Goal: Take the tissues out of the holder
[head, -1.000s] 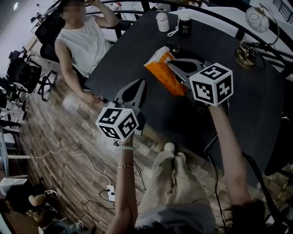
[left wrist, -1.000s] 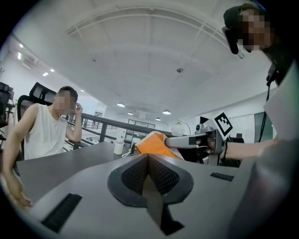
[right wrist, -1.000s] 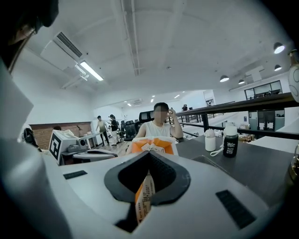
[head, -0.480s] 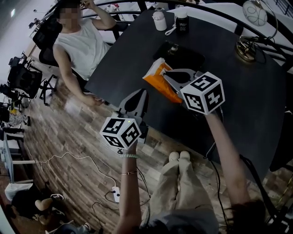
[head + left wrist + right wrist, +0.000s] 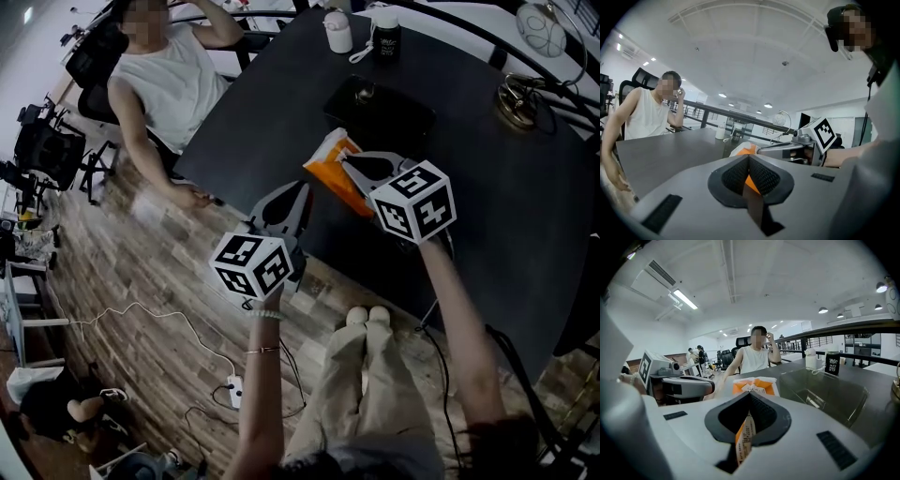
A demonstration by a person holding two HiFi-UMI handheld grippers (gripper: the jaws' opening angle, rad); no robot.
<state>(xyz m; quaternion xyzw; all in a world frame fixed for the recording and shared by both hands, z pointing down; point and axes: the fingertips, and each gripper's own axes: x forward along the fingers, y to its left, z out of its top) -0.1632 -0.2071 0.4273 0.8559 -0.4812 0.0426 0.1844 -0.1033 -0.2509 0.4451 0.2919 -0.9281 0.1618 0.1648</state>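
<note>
Near edge of the dark table point(image 5: 525, 225) runs on a diagonal just under both tools, its left corner close to a seated person point(image 5: 164, 84) in a white sleeveless top, whose hand lies by that edge. Widest bare room is the table's right half, to the right of the right gripper point(image 5: 345, 161). Behind the grippers it's tighter: a dark tray point(image 5: 380, 112) sits just beyond them, then a white cup point(image 5: 337, 33) and black can point(image 5: 385, 39) at the far edge, and a lamp base point(image 5: 517, 94) far right. Below the table edge is wood floor point(image 5: 141, 281) with a loose cable point(image 5: 141, 314) and a power strip point(image 5: 230, 389). The tissue pack point(image 5: 334, 173) is out of the tray, over the near part of the table just in front of it (can't tell if it rests on the surface). It's orange film with a white panel at the top, soft and a bit crumpled. The right gripper is clamped on the pack's near edge, with a strip of the wrapper standing up between the pads in the right gripper view. The left gripper point(image 5: 302, 187) comes in from the left at the pack's other side, jaws drawn together with an orange corner of the pack between the pads. The two tools point toward each other, tips near, with the pack spanning between them.
</note>
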